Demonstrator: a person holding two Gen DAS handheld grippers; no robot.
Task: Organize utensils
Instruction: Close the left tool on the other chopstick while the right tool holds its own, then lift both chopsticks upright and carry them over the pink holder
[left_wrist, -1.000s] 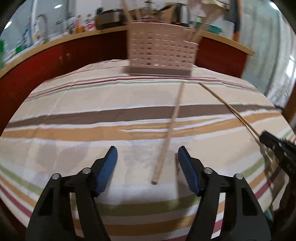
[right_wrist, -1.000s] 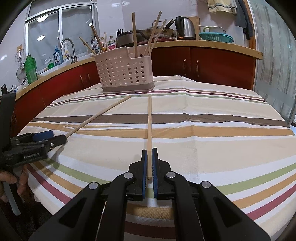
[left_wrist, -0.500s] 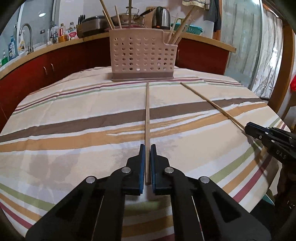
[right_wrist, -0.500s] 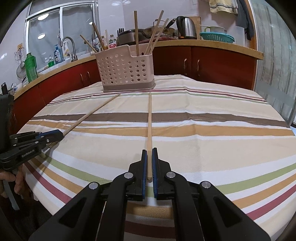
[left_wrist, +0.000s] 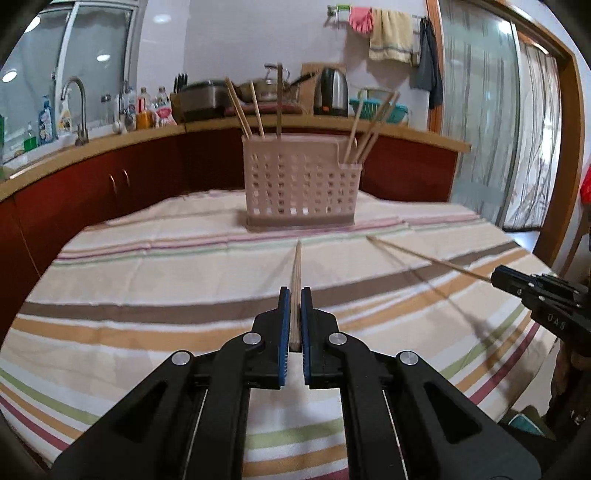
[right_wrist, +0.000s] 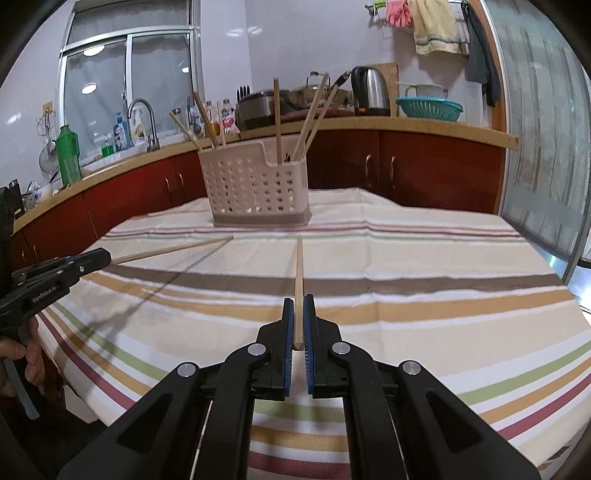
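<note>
A pale perforated utensil basket (left_wrist: 301, 184) (right_wrist: 255, 190) stands at the far side of the striped table, with several chopsticks standing in it. My left gripper (left_wrist: 294, 295) is shut on a wooden chopstick (left_wrist: 295, 273) that points toward the basket, lifted off the cloth. My right gripper (right_wrist: 298, 302) is shut on a second chopstick (right_wrist: 298, 273), also raised and aimed at the basket. Each view shows the other tool from the side: the right gripper (left_wrist: 498, 277) with its chopstick (left_wrist: 424, 258), the left gripper (right_wrist: 99, 258) with its chopstick (right_wrist: 170, 249).
The striped tablecloth (left_wrist: 147, 295) covers a round table. Behind it runs a red-fronted counter (right_wrist: 424, 166) with a sink tap (right_wrist: 142, 110), bottles, a kettle (right_wrist: 369, 90) and a teal colander (right_wrist: 428, 107). A hand (right_wrist: 18, 358) holds the left tool at the left table edge.
The left gripper shut on the chopstick lying between its fingers, then lifted it. Both grippers rose, tilting both chopsticks up off the cloth toward the basket.
</note>
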